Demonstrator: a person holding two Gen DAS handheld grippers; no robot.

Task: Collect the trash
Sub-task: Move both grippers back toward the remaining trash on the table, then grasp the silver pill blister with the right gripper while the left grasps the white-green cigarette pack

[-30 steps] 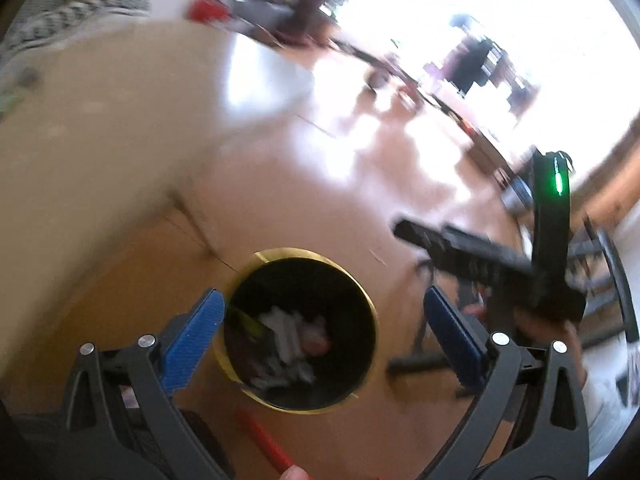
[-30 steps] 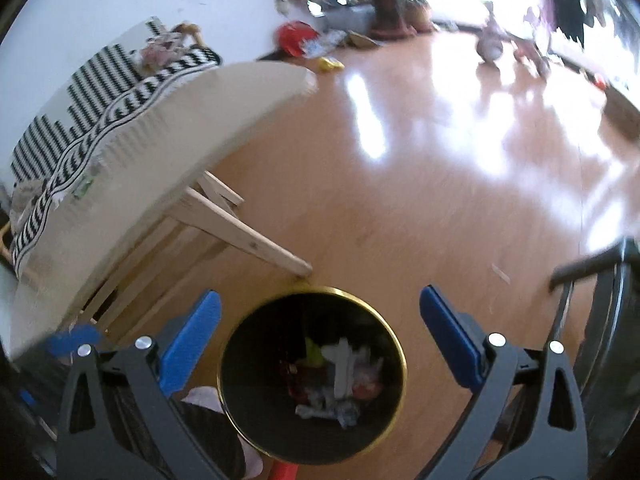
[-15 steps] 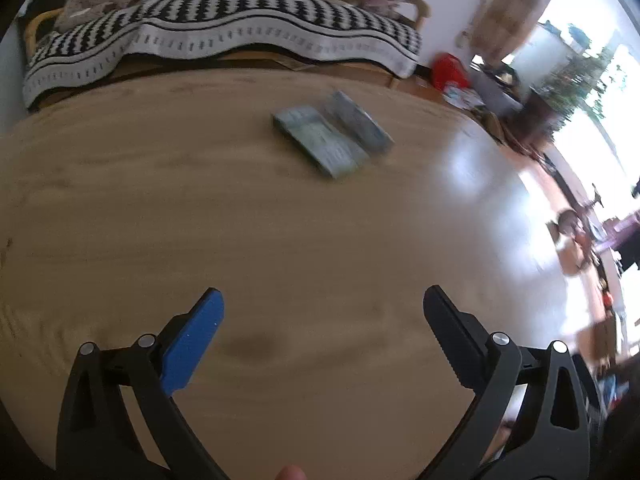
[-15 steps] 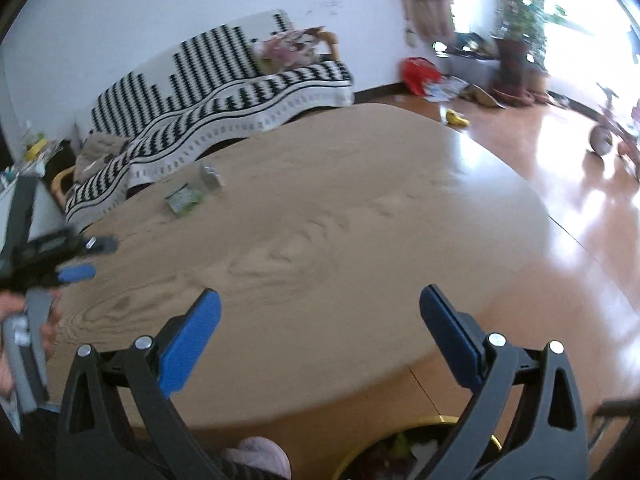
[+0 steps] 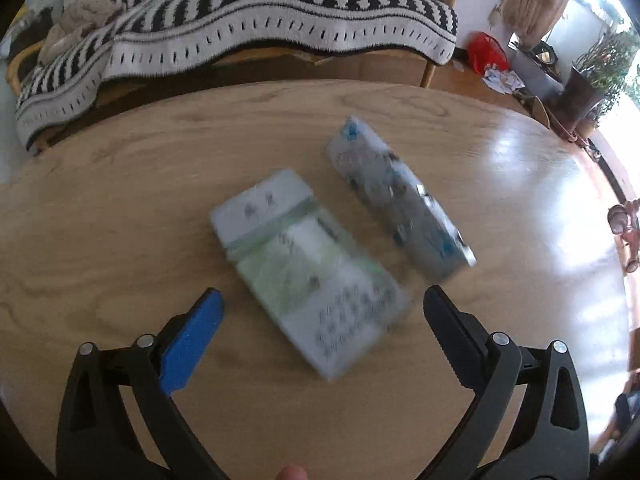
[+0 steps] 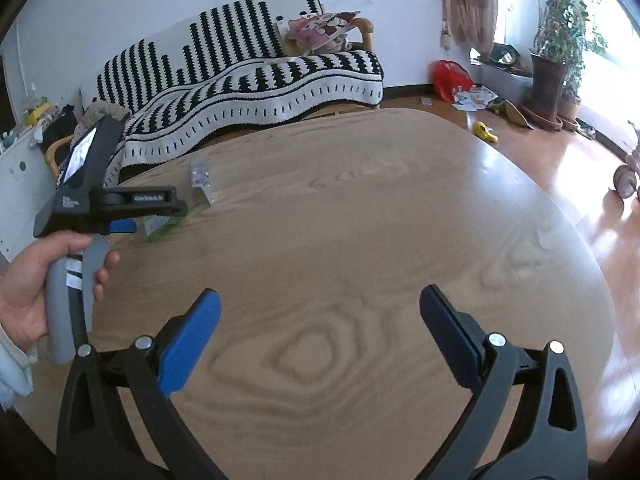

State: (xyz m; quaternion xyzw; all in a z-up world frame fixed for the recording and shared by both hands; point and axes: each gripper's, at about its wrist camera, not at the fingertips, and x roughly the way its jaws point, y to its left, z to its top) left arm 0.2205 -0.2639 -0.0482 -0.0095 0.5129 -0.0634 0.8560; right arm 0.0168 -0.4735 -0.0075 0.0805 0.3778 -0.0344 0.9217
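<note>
Flat green-and-white printed packet [image 5: 310, 276] lies on the pale wooden round table [image 5: 100, 216], just beyond my left gripper [image 5: 322, 312], with a silvery blue-printed wrapper [image 5: 396, 200] close on its right, both blurred. Left jaws stand wide and empty, straddling the packet's near end, lined up, I judge, to close across its width. My right gripper [image 6: 320, 312] hangs wide and empty over bare table nearer me, clear of the left hand [image 6: 36, 280].

green packet [image 5: 312, 272] blurred, its print unreadable
</note>
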